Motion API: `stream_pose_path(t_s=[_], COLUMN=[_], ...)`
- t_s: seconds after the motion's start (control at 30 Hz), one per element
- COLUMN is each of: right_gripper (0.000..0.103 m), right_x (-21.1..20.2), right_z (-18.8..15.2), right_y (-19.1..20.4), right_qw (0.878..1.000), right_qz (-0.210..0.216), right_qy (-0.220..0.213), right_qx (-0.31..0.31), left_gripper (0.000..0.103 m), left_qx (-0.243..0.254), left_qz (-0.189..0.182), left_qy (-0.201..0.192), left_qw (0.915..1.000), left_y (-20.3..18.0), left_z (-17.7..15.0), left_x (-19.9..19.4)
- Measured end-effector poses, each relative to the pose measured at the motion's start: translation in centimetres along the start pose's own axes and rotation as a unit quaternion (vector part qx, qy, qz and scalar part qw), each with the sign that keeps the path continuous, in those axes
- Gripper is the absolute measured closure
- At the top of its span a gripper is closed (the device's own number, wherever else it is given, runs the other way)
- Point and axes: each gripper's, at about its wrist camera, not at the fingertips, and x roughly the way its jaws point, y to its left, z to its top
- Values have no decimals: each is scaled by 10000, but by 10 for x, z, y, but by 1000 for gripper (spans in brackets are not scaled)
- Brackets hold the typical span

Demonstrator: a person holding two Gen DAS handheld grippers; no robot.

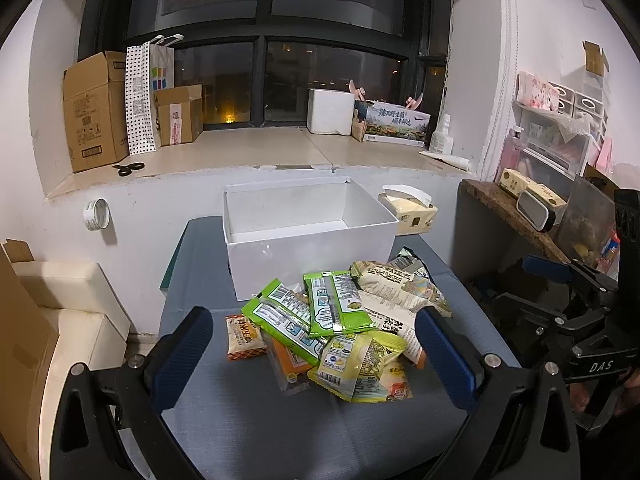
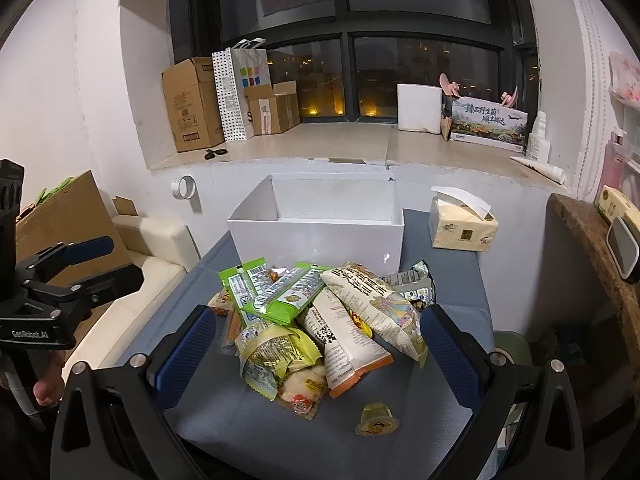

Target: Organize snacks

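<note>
A pile of snack packets (image 1: 340, 320) lies on the grey table (image 1: 248, 412), with green packets (image 1: 336, 304) on top and beige bags (image 1: 396, 284) to the right. An open, empty white box (image 1: 308, 236) stands just behind it. My left gripper (image 1: 316, 340) is open, empty, its jaws either side of the pile's near end. In the right wrist view the pile (image 2: 320, 320) lies before the white box (image 2: 320, 236), and a small jelly cup (image 2: 377, 420) sits alone in front. My right gripper (image 2: 318, 340) is open and empty above the pile's near side.
A tissue pack (image 2: 462, 224) stands right of the box. A windowsill behind holds cardboard boxes (image 1: 96, 108), scissors (image 1: 128, 168) and a white block (image 1: 330, 111). A cream seat (image 1: 60, 308) is on the left and a cluttered wooden shelf (image 1: 516, 216) on the right.
</note>
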Motion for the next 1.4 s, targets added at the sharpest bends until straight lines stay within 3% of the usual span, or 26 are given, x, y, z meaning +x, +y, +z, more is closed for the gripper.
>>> stream_pose_path(t_s=[0.53, 1.1, 1.4], right_gripper=[0, 0, 0], right_x=[8, 11, 36], right_z=[-4, -3, -6], right_y=[-3, -12, -31], right_qw=[9998, 9997, 9996], right_qz=[109, 97, 14], right_qy=[84, 122, 291], right_qx=[109, 189, 62], left_gripper=[0, 0, 0], left_qx=[7, -2, -101], left_qz=[154, 34, 28], left_qy=[28, -29, -84], left_qw=[9999, 10000, 9999], left_y=[3, 1, 6], left_z=[2, 1, -1], left_x=[7, 6, 9])
